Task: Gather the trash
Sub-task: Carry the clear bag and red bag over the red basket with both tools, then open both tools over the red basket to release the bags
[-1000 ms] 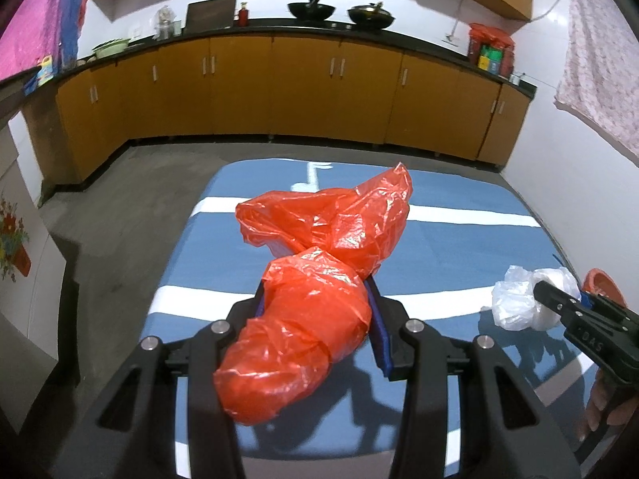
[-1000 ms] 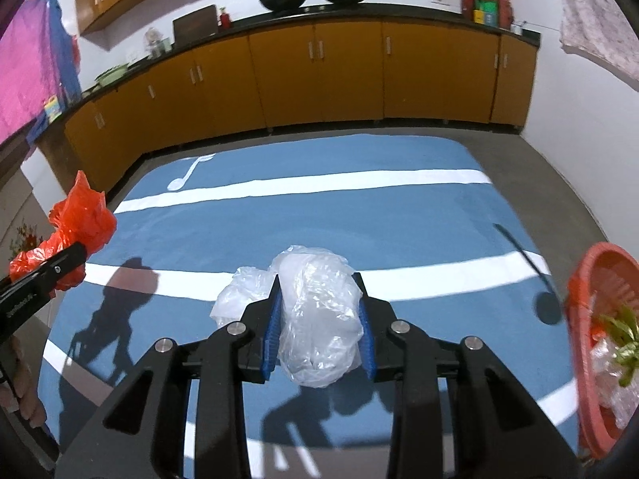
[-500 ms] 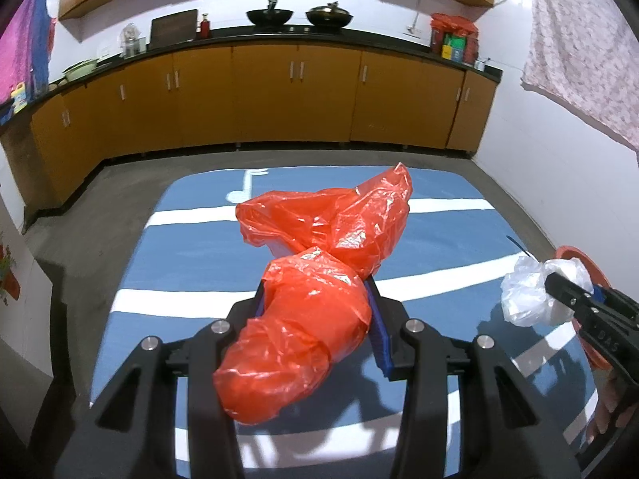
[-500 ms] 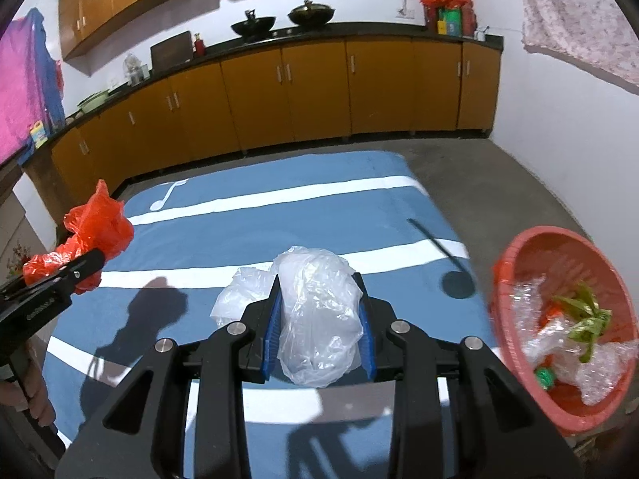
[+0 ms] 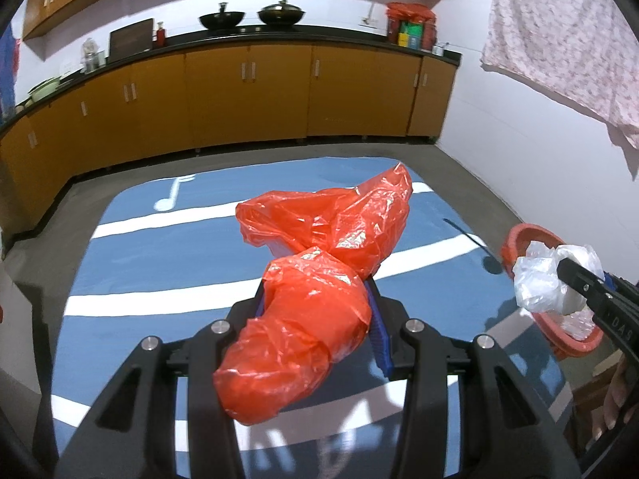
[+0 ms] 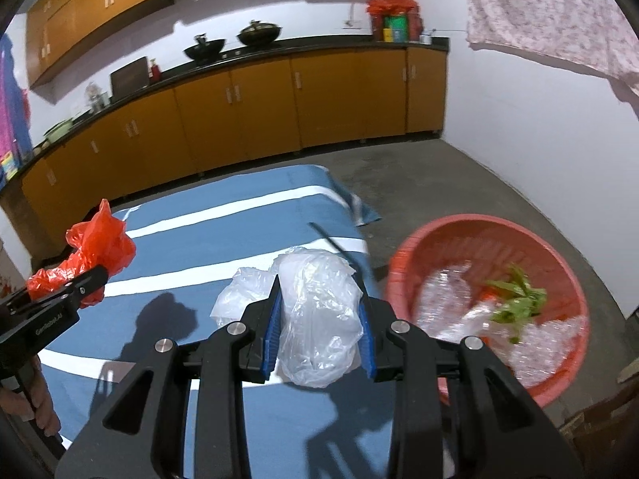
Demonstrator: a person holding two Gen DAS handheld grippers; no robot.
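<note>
A crumpled red plastic bag (image 5: 319,279) fills my left gripper (image 5: 319,299), which is shut on it above the blue striped mat (image 5: 159,263). The same red bag (image 6: 96,251) shows at the left of the right wrist view. My right gripper (image 6: 319,311) is shut on a clear plastic bag (image 6: 319,311), held just left of a red basket (image 6: 559,251) that holds clear wrappers and green leaves. In the left wrist view that clear bag (image 5: 547,279) hangs over the basket's rim (image 5: 519,235).
Orange kitchen cabinets (image 5: 247,92) line the far wall, with woks on the black counter (image 5: 255,16). A grey concrete floor (image 6: 439,183) surrounds the mat. A floral cloth (image 5: 559,32) hangs on the white wall at the right. A hand (image 6: 24,407) holds the left gripper's handle.
Both grippers have swung to the right across the mat, each keeping its bag. The red basket has come from the right edge well into the right wrist view.
</note>
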